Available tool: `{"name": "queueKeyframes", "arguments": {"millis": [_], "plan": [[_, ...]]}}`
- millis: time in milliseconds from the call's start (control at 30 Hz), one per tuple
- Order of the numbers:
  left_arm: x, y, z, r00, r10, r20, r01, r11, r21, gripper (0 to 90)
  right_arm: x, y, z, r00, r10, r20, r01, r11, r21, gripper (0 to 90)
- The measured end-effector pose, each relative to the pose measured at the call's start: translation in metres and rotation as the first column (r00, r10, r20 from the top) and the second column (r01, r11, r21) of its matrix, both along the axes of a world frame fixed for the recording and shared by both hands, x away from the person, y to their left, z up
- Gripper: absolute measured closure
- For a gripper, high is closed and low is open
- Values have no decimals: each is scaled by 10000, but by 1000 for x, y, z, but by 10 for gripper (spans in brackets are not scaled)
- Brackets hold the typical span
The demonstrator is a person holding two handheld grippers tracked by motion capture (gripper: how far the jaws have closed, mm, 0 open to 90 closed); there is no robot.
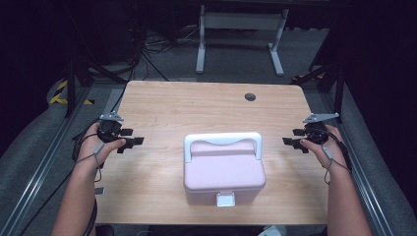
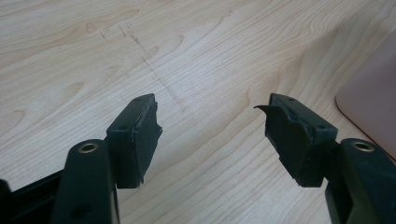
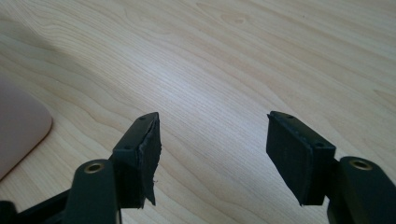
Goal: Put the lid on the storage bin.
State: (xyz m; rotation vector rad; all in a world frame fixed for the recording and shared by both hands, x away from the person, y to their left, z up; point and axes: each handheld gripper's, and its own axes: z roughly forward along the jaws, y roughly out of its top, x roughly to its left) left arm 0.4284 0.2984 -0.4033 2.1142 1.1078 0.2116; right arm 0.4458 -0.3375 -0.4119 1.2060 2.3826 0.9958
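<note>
The left hand-held gripper (image 1: 132,142) hung at the left side of the surface (image 1: 206,105), its jaws spread wide with nothing between them; in the left gripper view the two black pads (image 2: 144,135) framed bare wood, and one pad's rubber facing looked frayed at the edge. The right hand-held gripper (image 1: 291,142) sat at the opposite side, jaws likewise wide apart and empty, with bare wood grain between its pads (image 3: 292,156) in the right gripper view. Both pointed inward, toward the middle of the surface.

Between them, near the person's edge of the surface and well apart from either hand-held gripper, stood the box (image 1: 223,169), pink, with a white handle (image 1: 223,140) lying across the back of its lid and a white latch (image 1: 225,199) on the front wall. A pink corner of it showed at the right edge of the left gripper view (image 2: 373,107) and at the left edge of the right gripper view (image 3: 18,130).

The lid looked closed and the latch appeared down, though the latch was too small to read surely. Judging from that, the work on the box seemed barely begun: nothing was grasped, touched or opened. Everything remained to do, namely bringing the hand-held grippers in, then the handle or latch, whichever the job called for.
</note>
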Motion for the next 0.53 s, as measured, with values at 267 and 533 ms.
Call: {"name": "queueKeyframes", "arguments": {"millis": [267,533], "plan": [[3,-8,-5,9993,-213,-316,217,9997,120,339,4,3,-16,9984,-112,-553,90,9992,-387,353],[4,-10,-4,9988,-462,-172,459,9988,-194,355,4,4,-18,9980,-74,-634,48,9992,-402,354]]}}
